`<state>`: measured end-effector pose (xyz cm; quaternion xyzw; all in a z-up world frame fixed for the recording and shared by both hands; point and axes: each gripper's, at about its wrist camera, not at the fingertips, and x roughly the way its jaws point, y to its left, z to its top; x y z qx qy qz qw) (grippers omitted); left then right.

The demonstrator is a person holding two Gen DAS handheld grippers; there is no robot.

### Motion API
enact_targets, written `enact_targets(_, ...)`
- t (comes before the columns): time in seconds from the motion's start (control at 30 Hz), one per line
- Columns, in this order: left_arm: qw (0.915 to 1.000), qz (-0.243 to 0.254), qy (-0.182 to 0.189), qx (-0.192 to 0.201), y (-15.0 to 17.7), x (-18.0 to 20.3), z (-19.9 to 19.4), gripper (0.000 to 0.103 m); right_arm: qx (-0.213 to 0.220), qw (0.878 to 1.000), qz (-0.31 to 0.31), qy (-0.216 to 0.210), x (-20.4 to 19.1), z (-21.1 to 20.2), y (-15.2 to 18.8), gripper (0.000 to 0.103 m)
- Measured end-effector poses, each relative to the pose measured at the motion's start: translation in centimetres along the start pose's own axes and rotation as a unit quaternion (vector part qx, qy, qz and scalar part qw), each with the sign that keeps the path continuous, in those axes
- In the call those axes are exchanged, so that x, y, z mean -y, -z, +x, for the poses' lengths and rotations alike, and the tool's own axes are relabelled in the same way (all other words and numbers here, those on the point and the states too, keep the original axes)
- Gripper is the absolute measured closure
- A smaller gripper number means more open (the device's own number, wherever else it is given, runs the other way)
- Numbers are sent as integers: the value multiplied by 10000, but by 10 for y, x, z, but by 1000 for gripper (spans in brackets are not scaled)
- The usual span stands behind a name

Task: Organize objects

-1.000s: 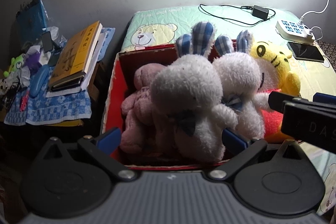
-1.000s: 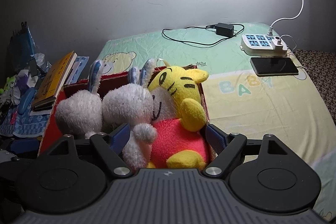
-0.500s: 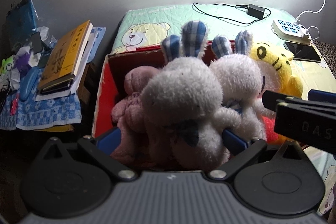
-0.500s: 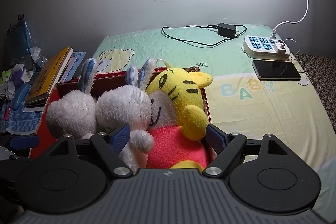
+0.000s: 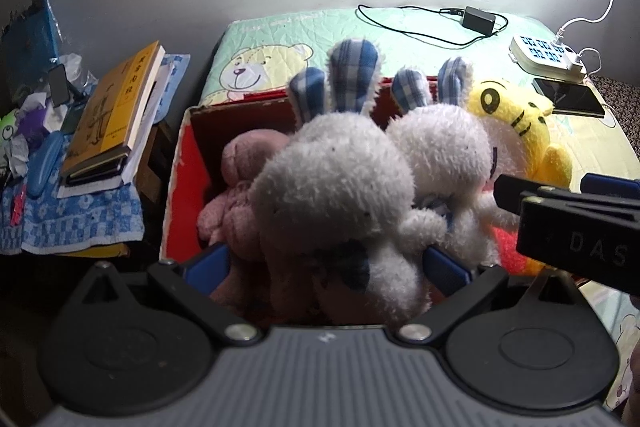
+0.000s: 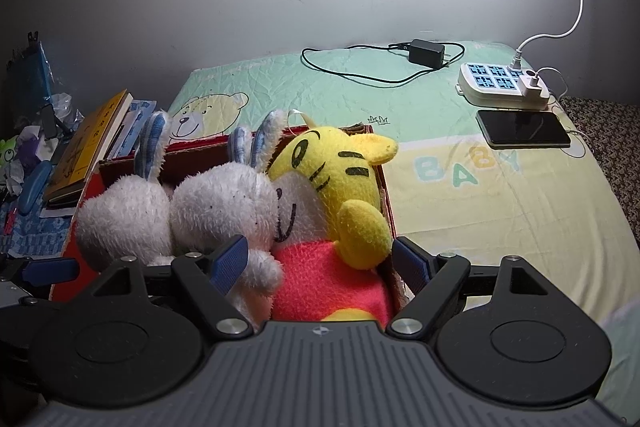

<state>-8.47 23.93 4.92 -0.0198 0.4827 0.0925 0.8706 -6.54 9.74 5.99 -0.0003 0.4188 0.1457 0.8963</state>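
Observation:
A red box on the bed holds a pink plush, two white rabbits with blue checked ears and a yellow tiger plush. My left gripper is open, its blue pads on either side of the near rabbit and pink plush at the box's front edge. My right gripper is open, its pads on either side of the tiger and the second rabbit. The red box also shows there. The right gripper's body shows at the right of the left view.
A stack of books and clutter lie on a side table at the left. On the bed sheet lie a black charger, a white power strip and a phone.
Both grippers have moved closer to the box and its plush toys. The toys loom larger in both views. The jaws have stayed open.

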Motion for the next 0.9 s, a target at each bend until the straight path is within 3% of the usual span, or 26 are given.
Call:
enact_targets(0.57, 9998, -99, 139, -111, 0, -4, 4, 2, -15, 9999, -98, -104, -6, 3, 3, 22)
enact_targets(0.9, 9997, 96, 147, 156, 3, 6, -7, 3, 120, 9998, 151, -111, 5, -7, 7, 22)
